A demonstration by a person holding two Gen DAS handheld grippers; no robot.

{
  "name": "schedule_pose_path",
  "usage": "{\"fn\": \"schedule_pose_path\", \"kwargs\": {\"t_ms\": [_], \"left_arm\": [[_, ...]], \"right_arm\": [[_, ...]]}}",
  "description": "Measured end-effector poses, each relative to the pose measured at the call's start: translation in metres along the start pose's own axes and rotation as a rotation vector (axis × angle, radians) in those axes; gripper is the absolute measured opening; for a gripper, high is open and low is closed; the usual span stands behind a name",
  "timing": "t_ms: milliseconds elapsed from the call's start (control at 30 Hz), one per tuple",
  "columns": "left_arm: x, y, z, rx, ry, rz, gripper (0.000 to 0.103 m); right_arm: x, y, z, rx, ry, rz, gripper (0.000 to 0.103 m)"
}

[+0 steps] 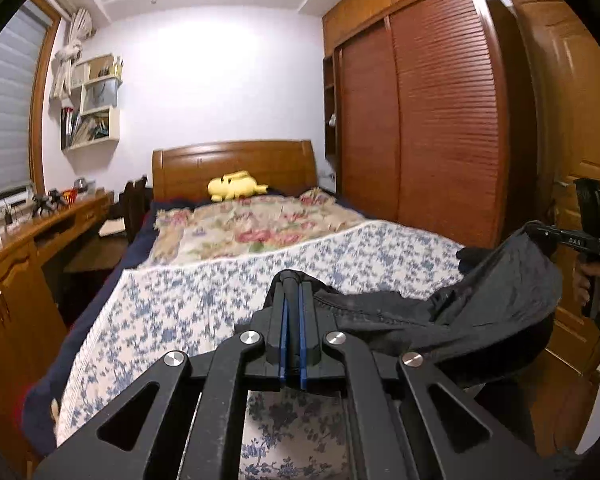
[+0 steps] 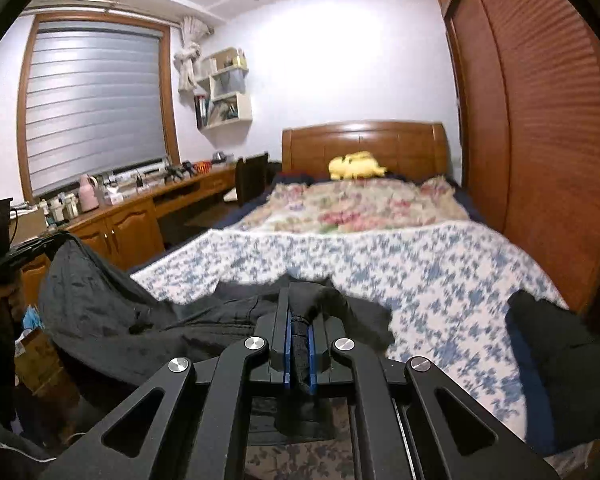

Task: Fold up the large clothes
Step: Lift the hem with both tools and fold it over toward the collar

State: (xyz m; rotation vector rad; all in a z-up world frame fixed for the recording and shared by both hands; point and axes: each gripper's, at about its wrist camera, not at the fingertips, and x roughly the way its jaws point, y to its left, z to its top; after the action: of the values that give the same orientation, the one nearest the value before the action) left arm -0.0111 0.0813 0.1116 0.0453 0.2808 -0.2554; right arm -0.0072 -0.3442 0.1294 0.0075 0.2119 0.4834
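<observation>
The left tongs [image 1: 294,292] and the right tongs [image 2: 300,312] are each clamped on an edge of the black garment [image 1: 480,312], which hangs slack between them above the blue-flowered bed cover [image 1: 204,296], across the lower centre and right of the left view.

The garment [image 1: 496,312] I hold is dark charcoal, nearly black, and plain. My 2 grippers, left [image 1: 293,280] and right [image 2: 300,308], are matte black with blue pads [image 1: 284,332] and silver rivets. The near bedspread [image 1: 220,280] is white with blue flower sprigs; the quilt [image 1: 256,228] behind it is cream with pink and green blooms. A yellow plush toy [image 1: 234,186] lies before the orange-brown headboard [image 1: 232,160]. The slatted wardrobe [image 1: 432,120] is reddish brown, the wall [image 1: 220,80] pale lilac-white.
</observation>
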Motion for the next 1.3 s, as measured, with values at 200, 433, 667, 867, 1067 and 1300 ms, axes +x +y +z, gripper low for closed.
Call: {"fn": "schedule_pose_path", "kwargs": {"t_ms": [200,433,667,867,1067,1300], "left_arm": [[0.036,0.008,-0.008,-0.020,0.040,0.014,0.005],[0.124,0.027,-0.038,-0.088,0.140,0.057,0.005],[0.197,0.048,-0.053,-0.112,0.198,0.096,0.005],[0.239,0.057,-0.052,-0.137,0.212,0.100,0.005],[0.258,0.065,-0.054,-0.151,0.215,0.129,0.005],[0.268,0.070,-0.063,-0.157,0.234,0.135,0.005]], "right_arm": [[-0.012,0.000,-0.019,-0.034,0.007,-0.037,0.005],[0.072,-0.011,-0.053,-0.042,0.135,-0.085,0.005],[0.166,-0.044,-0.068,0.002,0.183,-0.128,0.005],[0.213,-0.049,-0.055,0.007,0.196,-0.142,0.005],[0.255,-0.060,-0.045,0.024,0.220,-0.145,0.006],[0.291,-0.059,-0.050,-0.004,0.255,-0.149,0.006]]}}
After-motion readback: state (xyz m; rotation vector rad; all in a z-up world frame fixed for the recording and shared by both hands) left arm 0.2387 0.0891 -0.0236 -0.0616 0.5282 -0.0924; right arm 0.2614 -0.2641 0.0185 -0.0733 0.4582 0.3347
